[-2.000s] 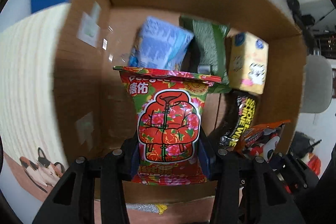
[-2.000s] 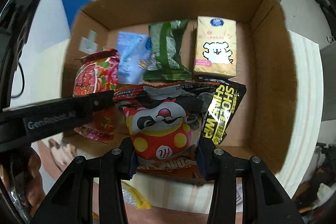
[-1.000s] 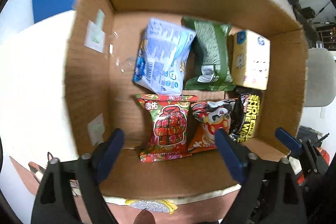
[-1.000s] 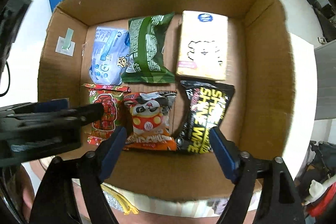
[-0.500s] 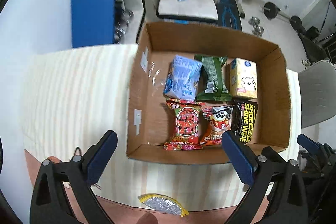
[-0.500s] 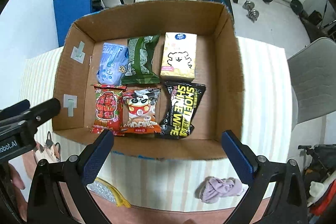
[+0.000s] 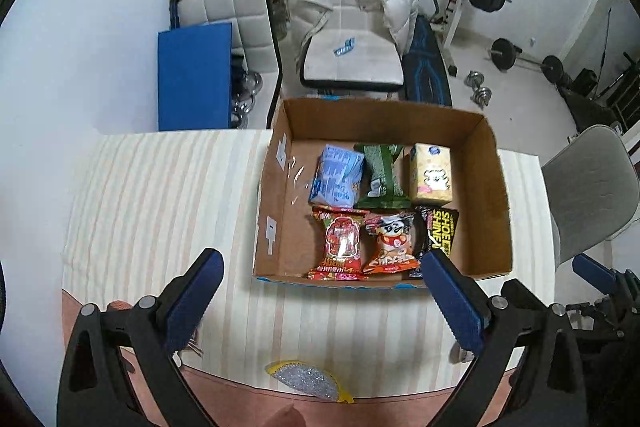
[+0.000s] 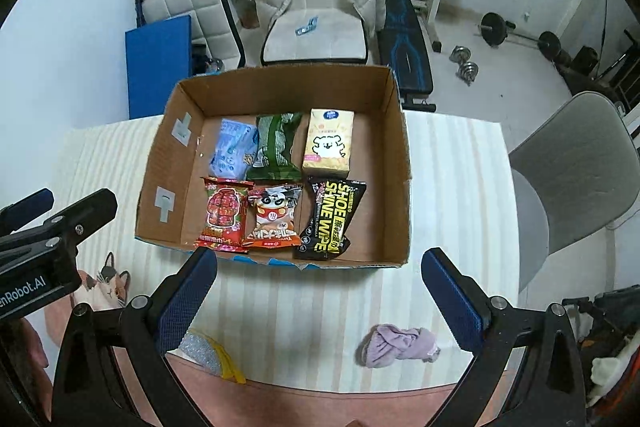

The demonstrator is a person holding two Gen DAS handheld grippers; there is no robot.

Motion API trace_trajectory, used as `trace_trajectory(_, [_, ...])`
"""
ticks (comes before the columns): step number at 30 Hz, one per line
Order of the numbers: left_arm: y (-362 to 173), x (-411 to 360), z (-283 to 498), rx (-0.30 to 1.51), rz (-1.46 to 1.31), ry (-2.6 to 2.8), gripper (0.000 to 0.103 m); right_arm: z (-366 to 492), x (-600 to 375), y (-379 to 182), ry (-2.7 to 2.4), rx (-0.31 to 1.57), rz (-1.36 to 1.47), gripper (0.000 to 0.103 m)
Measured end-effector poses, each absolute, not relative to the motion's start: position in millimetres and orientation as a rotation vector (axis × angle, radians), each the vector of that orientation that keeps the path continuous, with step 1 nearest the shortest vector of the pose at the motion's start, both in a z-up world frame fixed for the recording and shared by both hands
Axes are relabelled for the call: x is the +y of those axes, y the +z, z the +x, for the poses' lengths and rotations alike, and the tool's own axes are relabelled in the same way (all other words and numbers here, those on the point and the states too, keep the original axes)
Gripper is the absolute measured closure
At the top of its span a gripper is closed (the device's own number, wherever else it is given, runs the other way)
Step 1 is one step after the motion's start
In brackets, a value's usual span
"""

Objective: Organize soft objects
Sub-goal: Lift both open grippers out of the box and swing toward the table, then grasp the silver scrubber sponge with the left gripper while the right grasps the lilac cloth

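Observation:
A cardboard box [image 7: 496, 195] [image 8: 402, 187] sits on the striped table. It holds several soft packs in two rows: a blue pack [image 8: 232, 149], a green pack [image 8: 276, 147], a yellow tissue pack [image 8: 329, 142], a red pack [image 7: 340, 243] [image 8: 223, 215], an orange panda pack [image 7: 390, 243] [image 8: 275, 219] and a black shoe-wipes pack [image 8: 332, 221]. My left gripper [image 7: 322, 297] is open and empty, held high above the table's near side. My right gripper [image 8: 320, 295] is open and empty, also high and back from the box.
A purple cloth [image 8: 398, 345] lies on the table near the front edge. A silver and yellow scrubber [image 7: 306, 381] [image 8: 208, 351] lies at the front edge. A grey chair [image 8: 576, 163] stands to the right. Chairs and gym weights stand beyond the table.
Both grippers let go of the red and panda packs in the box, opened wide, then pulled up and back. The whole box and table now show.

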State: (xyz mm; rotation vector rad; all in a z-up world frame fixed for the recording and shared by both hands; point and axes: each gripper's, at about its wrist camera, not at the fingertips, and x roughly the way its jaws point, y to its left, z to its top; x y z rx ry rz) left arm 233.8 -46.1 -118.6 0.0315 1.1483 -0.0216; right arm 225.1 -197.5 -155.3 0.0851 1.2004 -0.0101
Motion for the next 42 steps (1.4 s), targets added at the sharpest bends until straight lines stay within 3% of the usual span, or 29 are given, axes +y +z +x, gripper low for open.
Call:
trace_trajectory(5, [-107.0, -46.8, 224.8, 1.127, 0.006, -0.014, 0.001, 216.9, -198.3, -144.9, 0.008, 1.183, 0.093, 0.0])
trace_trajectory(10, [-129.0, -34.2, 209.0, 1.205, -0.091, 0.037, 0.001, 203.3, -213.9, -153.9, 0.011, 1.213, 0.147, 0.0])
trace_trajectory(18, [-250.9, 6.4, 168.0, 1.504, -0.321, 0.141, 0.001, 164.3, -280.8, -240.7, -0.122, 1.429, 0.267, 0.0])
trace_trajectory(24, [-342.9, 44.3, 137.2, 1.687, -0.604, 0.254, 0.002, 134.3, -328.9, -333.5, -0.219, 1.585, 0.561, 0.0])
trace_trajectory(32, [-402.4, 50.9, 125.5, 1.777, -0.777, 0.296, 0.002, 120.2, -345.6, -394.6, -0.283, 1.627, 0.816, 0.0])
trace_trajectory(33, [-407.0, 48.5, 126.0, 1.784, -0.767, 0.302, 0.01, 121.4, -344.0, -397.6, -0.287, 1.627, 0.829, 0.0])
trace_trajectory(34, [-411.4, 47.2, 126.5, 1.785, -0.756, 0.306, 0.025, 123.4, -344.4, -400.9, -0.29, 1.627, 0.845, 0.001])
trace_trajectory(35, [-412.1, 44.0, 127.1, 1.789, -0.733, 0.31, 0.025, 125.4, -343.7, -402.6, -0.292, 1.628, 0.849, 0.002])
trace_trajectory(36, [-409.4, 39.7, 128.9, 1.776, -0.7, 0.306, 0.026, 127.5, -343.2, -405.2, -0.297, 1.63, 0.852, 0.006])
trace_trajectory(39, [-400.6, 24.1, 135.3, 1.756, -0.559, 0.28, 0.045, 134.2, -339.4, -411.4, -0.311, 1.651, 0.85, 0.022])
trace_trajectory(40, [-399.4, 19.1, 137.0, 1.754, -0.534, 0.263, 0.046, 135.9, -338.3, -412.4, -0.314, 1.654, 0.844, 0.035])
trace_trajectory(42, [-394.4, 9.6, 138.5, 1.743, -0.467, 0.246, 0.046, 137.9, -335.7, -413.9, -0.311, 1.661, 0.81, 0.045])
